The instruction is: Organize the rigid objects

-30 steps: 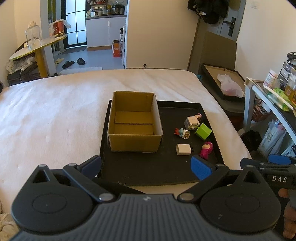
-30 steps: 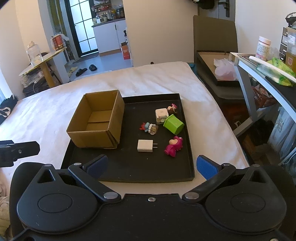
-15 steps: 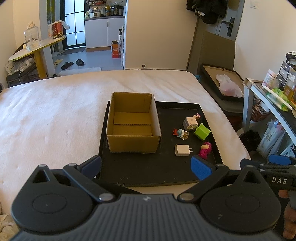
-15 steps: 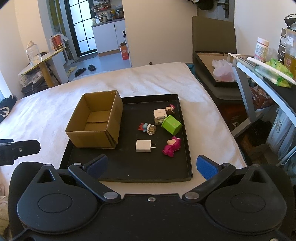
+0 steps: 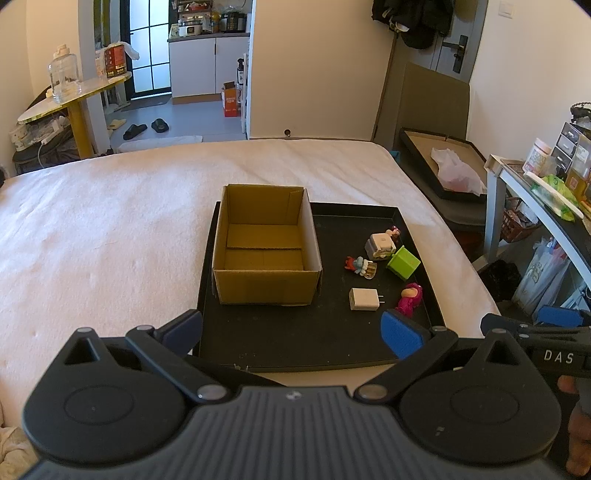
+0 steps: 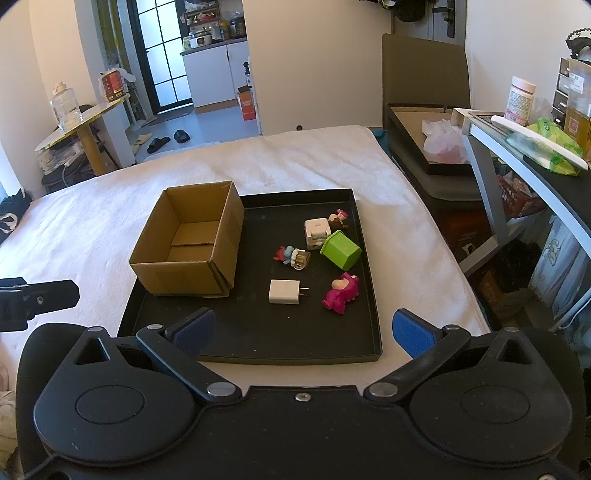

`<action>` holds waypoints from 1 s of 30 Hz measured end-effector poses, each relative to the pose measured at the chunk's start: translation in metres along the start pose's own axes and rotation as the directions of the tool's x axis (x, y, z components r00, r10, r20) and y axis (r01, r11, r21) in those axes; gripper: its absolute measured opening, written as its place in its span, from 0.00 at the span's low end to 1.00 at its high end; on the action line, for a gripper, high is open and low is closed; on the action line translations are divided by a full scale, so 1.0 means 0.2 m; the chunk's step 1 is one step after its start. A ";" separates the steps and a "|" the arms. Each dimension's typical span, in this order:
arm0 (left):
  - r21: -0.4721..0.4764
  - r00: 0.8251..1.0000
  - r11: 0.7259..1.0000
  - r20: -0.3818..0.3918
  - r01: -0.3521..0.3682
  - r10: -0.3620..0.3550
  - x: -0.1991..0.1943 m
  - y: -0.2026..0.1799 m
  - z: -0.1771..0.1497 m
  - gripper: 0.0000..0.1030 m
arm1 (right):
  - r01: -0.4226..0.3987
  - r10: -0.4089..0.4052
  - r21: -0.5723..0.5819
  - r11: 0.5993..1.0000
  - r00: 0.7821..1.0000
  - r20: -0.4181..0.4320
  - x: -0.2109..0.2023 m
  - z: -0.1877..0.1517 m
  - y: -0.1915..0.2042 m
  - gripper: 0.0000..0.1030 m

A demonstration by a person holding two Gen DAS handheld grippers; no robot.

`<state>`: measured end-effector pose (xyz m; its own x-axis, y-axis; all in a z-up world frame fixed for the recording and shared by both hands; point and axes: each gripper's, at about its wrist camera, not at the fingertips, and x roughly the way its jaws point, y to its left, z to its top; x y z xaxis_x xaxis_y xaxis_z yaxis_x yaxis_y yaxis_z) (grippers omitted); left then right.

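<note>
Ahead of both claws sits the work: a shallow black tray (image 6: 364, 295) with a low rim, lying on a pale, nubbly bedspread (image 5: 92, 240). On its left half, straight ahead of the left gripper (image 5: 291, 328), stands an open cardboard box (image 5: 264, 254), matte brown, square-cornered, bottom flaps showing inside.

Right of the box, scattered on the tray floor, are the small hard pieces. Nearest the right gripper (image 6: 303, 326) lies a smooth white charger (image 6: 283, 291), a rounded block with two metal prongs pointing right. Just beside it, a glossy magenta bear figure (image 6: 341, 291) on its side. Farther out, a lime-green plastic cube (image 6: 340, 249) tilted on an edge, touching a cream-and-grey boxy toy (image 6: 317, 229), with a tiny brown-and-pink figurine (image 6: 338, 219) close behind. A little red-and-blue figure (image 6: 291, 256) lies between box and cube.

Both claws are spread wide, blue ribbed pads apart, nothing between them, hovering short of the tray's near rim.

Beyond the bed: cream walls, a yellow-legged side table (image 5: 74, 96) with a clear jug (image 5: 64, 77), black slippers (image 5: 146, 129) on grey floor, white kitchen cabinets (image 5: 192, 66) through the doorway.

Right wrist view alone shows the box's outer right wall and a white-lidded jar (image 6: 520, 96) up close on the shelf; left wrist view alone catches dark clothing (image 5: 417, 18) hanging by the door and the other tool's "DAS" lettering.
</note>
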<state>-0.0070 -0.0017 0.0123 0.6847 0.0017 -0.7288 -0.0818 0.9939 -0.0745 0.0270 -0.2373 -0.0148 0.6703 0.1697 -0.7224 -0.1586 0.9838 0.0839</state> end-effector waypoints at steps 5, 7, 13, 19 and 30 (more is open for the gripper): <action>-0.002 1.000 1.000 0.001 0.001 -0.001 0.00 0.00 0.00 0.99 | 0.002 -0.002 0.000 1.000 1.000 -0.001 0.00 0.00 0.00 1.00; -0.001 1.000 1.000 0.002 0.001 -0.001 -0.01 0.01 0.00 0.99 | 0.003 -0.003 0.001 1.000 1.000 -0.001 -0.01 0.00 0.00 1.00; 0.007 1.000 1.000 0.004 0.000 0.000 0.00 0.00 0.00 0.99 | 0.006 -0.006 0.000 1.000 1.000 -0.002 0.00 0.01 -0.01 1.00; 0.009 1.000 1.000 0.001 -0.002 0.002 0.00 0.00 0.00 0.99 | 0.008 -0.008 0.001 1.000 1.000 -0.002 0.00 0.00 0.00 1.00; 0.020 1.000 1.000 -0.007 -0.006 0.006 0.04 0.00 0.01 0.99 | -0.004 0.004 0.017 1.000 1.000 -0.019 0.06 -0.01 0.00 1.00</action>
<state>-0.0001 -0.0008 0.0078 0.6788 0.0069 -0.7343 -0.0714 0.9958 -0.0566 0.0336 -0.2362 -0.0244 0.6554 0.1728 -0.7353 -0.1490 0.9839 0.0985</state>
